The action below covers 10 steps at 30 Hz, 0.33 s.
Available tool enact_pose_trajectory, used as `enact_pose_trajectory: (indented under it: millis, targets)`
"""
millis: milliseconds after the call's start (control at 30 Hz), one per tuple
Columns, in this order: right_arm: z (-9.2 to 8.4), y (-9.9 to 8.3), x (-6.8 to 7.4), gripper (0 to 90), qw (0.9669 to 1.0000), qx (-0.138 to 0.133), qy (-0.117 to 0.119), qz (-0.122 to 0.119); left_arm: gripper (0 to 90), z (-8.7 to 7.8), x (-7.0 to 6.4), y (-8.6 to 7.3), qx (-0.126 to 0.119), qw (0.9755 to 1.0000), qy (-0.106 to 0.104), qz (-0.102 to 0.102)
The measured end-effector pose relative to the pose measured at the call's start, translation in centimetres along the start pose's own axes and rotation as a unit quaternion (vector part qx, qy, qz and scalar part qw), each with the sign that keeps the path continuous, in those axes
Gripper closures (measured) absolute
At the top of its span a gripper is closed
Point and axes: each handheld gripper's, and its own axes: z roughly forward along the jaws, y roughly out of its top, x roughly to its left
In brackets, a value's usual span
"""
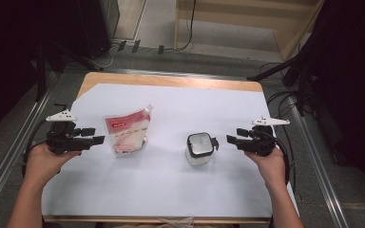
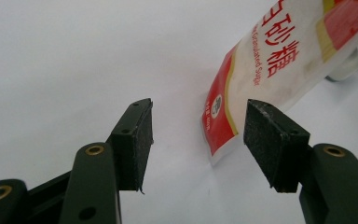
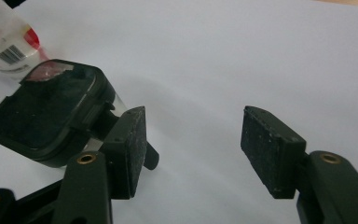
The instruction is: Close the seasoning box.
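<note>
A red and white sugar pouch point(image 1: 126, 133) with a corner spout lies on the white sheet left of centre. Right of centre stands a clear square container with a black lid point(image 1: 199, 148). My left gripper point(image 1: 99, 135) is open just left of the pouch, jaws pointing at it. In the left gripper view its pads point(image 2: 135, 140) hold nothing, and the pouch point(image 2: 270, 70) lies just beyond the right jaw. My right gripper point(image 1: 232, 134) is open close to the container's right side. In the right gripper view the lid point(image 3: 42, 112) sits beside the left jaw, outside the gap.
A white sheet point(image 1: 171, 190) covers most of the wooden table point(image 1: 171, 80). Metal rails run along both sides, and cables lie on the floor at the back and right. A small clear object point(image 1: 178, 221) sits at the table's front edge.
</note>
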Motion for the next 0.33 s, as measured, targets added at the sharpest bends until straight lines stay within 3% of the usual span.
enact_pose_trajectory:
  millis: [333]
  targets:
    - [0.46, -0.18, -0.26, 40.8, 1.0000, 0.007, -0.004, 0.001, 42.3, 0.25, 0.25, -0.16, -0.001, 1.0000, 0.009, -0.004]
